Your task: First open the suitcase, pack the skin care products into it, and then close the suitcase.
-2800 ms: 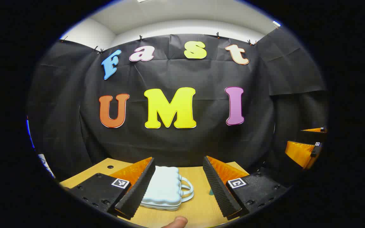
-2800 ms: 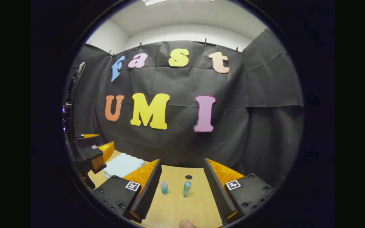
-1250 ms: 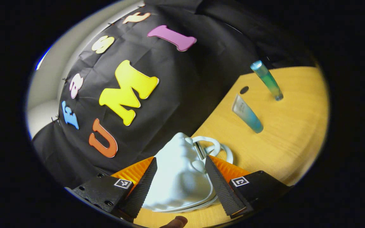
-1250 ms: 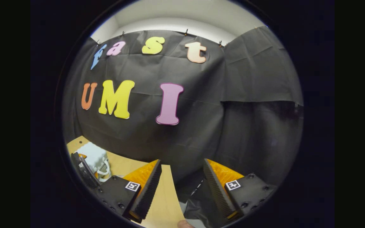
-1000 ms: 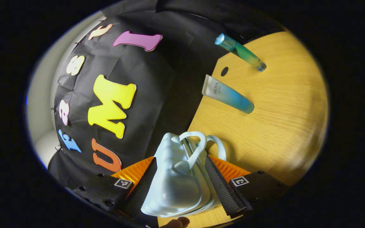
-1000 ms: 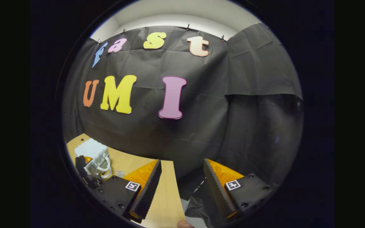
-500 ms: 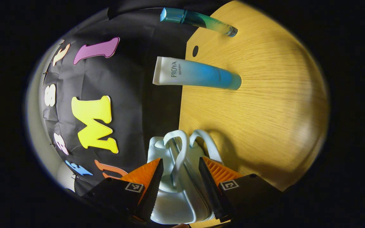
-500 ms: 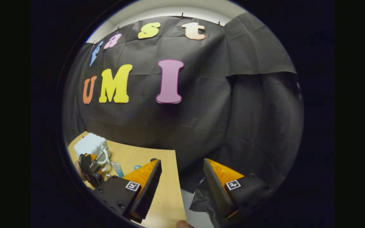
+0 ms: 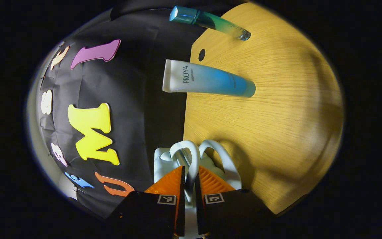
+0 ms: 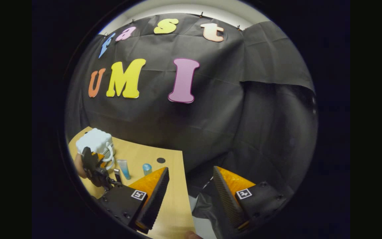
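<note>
The left gripper has just pinched one handle of the small suitcase by the table's back edge, ready to open it, while the right gripper waits open.

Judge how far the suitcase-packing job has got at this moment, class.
Done: nothing packed; the suitcase looks shut. In hand: the left gripper is closed on one suitcase handle, seemingly starting to open it. The right gripper is open, holding nothing. Left: open the case, pack the tube and the bottle standing on the table, then close.
</note>
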### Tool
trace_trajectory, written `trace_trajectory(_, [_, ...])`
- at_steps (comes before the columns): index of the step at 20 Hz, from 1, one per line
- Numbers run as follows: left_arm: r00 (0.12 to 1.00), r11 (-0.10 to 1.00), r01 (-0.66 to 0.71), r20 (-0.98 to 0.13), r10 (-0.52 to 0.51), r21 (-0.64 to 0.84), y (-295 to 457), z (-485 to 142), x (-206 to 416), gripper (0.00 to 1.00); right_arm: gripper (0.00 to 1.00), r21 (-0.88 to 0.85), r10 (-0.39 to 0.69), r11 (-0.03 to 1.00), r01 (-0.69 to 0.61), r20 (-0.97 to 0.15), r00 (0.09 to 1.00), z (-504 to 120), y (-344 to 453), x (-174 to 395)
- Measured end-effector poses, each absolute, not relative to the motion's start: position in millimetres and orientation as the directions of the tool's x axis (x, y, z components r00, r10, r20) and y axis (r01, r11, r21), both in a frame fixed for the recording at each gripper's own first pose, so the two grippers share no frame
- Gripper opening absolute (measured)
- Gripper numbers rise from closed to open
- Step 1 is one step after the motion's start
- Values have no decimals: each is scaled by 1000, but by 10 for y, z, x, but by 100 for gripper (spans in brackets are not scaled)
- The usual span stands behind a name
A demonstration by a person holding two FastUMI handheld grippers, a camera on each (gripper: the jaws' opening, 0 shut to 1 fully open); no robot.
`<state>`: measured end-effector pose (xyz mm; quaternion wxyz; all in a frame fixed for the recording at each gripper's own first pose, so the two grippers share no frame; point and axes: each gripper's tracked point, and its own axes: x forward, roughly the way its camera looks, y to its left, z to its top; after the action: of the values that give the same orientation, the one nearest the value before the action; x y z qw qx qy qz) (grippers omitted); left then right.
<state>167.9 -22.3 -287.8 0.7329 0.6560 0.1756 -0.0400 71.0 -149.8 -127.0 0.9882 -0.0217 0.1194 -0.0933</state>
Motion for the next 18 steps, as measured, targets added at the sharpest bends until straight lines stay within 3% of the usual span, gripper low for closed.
trace_trajectory(5, [949, 277, 242, -287, 134, 930, -177, -2637, 1705, 4, 80, -59, -240, 971, 233, -212, 947, -1038, -1240, 548])
trace_trajectory(13, [964, 576, 205, -265, 22, 792, 93, -1936, 1500, 2, 80, -44, -310, 951, 307, -149, 939, -678, -819, 369])
trace_trajectory(18, [980, 743, 119, -200, 21, 658, 640, -1298, 1386, 3, 80, -33, -294, 956, 292, -149, 944, -550, -316, 371])
